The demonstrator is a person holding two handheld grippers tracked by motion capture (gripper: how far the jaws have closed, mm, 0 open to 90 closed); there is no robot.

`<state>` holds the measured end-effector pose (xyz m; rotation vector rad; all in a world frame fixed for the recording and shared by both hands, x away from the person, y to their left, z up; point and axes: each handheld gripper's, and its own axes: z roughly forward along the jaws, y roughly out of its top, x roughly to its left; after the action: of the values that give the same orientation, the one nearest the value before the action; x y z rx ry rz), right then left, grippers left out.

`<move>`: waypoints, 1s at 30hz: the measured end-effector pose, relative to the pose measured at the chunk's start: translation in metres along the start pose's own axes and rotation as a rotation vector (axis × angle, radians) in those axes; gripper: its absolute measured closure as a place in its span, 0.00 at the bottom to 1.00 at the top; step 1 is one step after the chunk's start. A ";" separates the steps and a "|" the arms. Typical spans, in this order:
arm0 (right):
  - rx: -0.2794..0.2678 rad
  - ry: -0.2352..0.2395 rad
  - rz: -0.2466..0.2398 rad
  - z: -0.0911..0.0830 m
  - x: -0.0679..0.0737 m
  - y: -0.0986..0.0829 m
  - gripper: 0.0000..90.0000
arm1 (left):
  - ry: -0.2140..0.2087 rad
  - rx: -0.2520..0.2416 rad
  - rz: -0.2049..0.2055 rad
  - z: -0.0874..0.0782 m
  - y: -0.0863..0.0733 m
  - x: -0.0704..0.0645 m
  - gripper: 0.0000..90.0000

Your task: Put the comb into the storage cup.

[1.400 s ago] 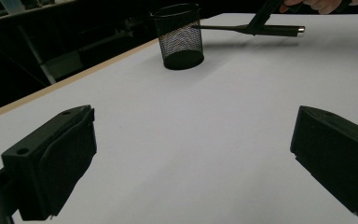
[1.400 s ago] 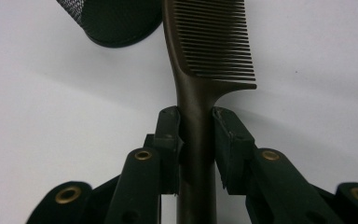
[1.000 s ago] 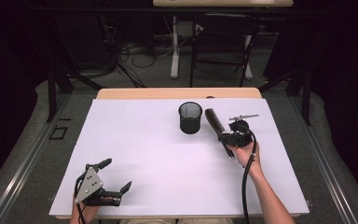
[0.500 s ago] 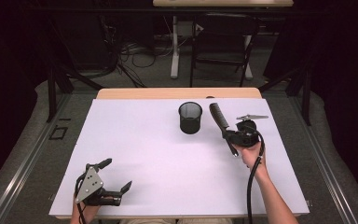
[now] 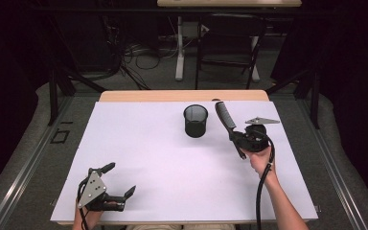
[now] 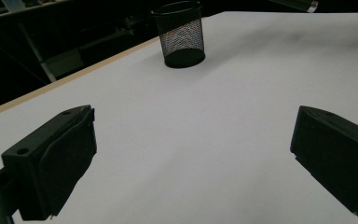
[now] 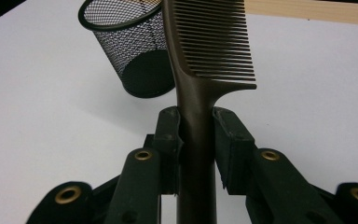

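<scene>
A dark brown comb is clamped by its handle in my right gripper, teeth end pointing away. In the high view the comb rises from the right gripper toward the table's far edge, just right of a black mesh cup. The mesh cup stands upright and looks empty, a little to the left of the comb. My left gripper rests near the front left corner, open, with nothing between its fingers. The cup stands far ahead of it.
A white sheet covers the table, with a wooden strip along the far edge. A black cable trails from the right gripper along the forearm. Beyond the table stand a chair and cables on the floor.
My right gripper has carried the comb a little to the right and toward the far edge, staying beside the cup. The left gripper has stayed put.
</scene>
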<state>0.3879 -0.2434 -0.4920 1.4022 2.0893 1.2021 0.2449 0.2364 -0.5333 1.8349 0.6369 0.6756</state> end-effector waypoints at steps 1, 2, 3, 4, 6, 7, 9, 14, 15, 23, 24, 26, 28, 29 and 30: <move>-0.001 -0.003 -0.005 0.000 0.001 0.000 0.81 | -0.002 0.001 0.001 0.000 0.000 0.000 0.00; -0.008 -0.004 -0.006 -0.001 0.001 0.001 0.81 | -0.002 0.001 0.003 0.000 0.000 0.000 0.00; -0.009 -0.006 -0.009 -0.001 0.001 0.001 0.81 | -0.003 0.000 0.000 0.000 0.000 0.000 0.00; -0.014 -0.007 -0.008 -0.002 0.002 0.001 0.81 | -0.002 0.000 -0.001 0.000 0.000 0.000 0.00; -0.021 0.000 -0.005 -0.003 0.002 0.002 0.81 | 0.000 0.000 -0.003 0.000 0.000 0.000 0.00; -0.027 -0.004 -0.008 -0.003 0.002 0.002 0.81 | 0.000 -0.001 -0.005 0.000 0.000 0.001 0.00; -0.032 -0.003 -0.009 -0.004 0.003 0.002 0.81 | 0.004 -0.002 -0.004 0.000 0.000 0.001 0.00; -0.058 -0.009 -0.018 -0.005 0.006 0.003 0.81 | 0.005 0.000 -0.007 0.000 -0.001 0.001 0.00; -0.063 -0.009 -0.022 -0.006 0.006 0.004 0.81 | 0.004 0.001 -0.007 0.000 -0.001 0.001 0.00; -0.100 -0.014 -0.058 -0.007 0.014 0.004 0.81 | 0.004 0.003 -0.003 0.000 -0.001 0.001 0.00; -0.100 -0.014 -0.058 -0.007 0.014 0.004 0.81 | 0.003 0.003 -0.003 0.000 -0.001 0.001 0.00; -0.107 -0.009 -0.061 -0.007 0.015 0.004 0.81 | 0.003 0.003 -0.003 0.000 -0.001 0.001 0.00; -0.115 -0.008 -0.062 -0.007 0.016 0.004 0.81 | 0.003 0.005 -0.001 0.000 -0.001 0.001 0.00; -0.115 -0.008 -0.063 -0.006 0.016 0.003 0.81 | 0.003 0.005 -0.001 0.000 -0.001 0.001 0.00; -0.118 -0.009 -0.064 -0.006 0.017 0.003 0.81 | 0.003 0.005 -0.002 0.000 -0.001 0.001 0.00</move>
<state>0.3779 -0.2306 -0.4832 1.2759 2.0060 1.2687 0.2455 0.2369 -0.5339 1.8376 0.6424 0.6759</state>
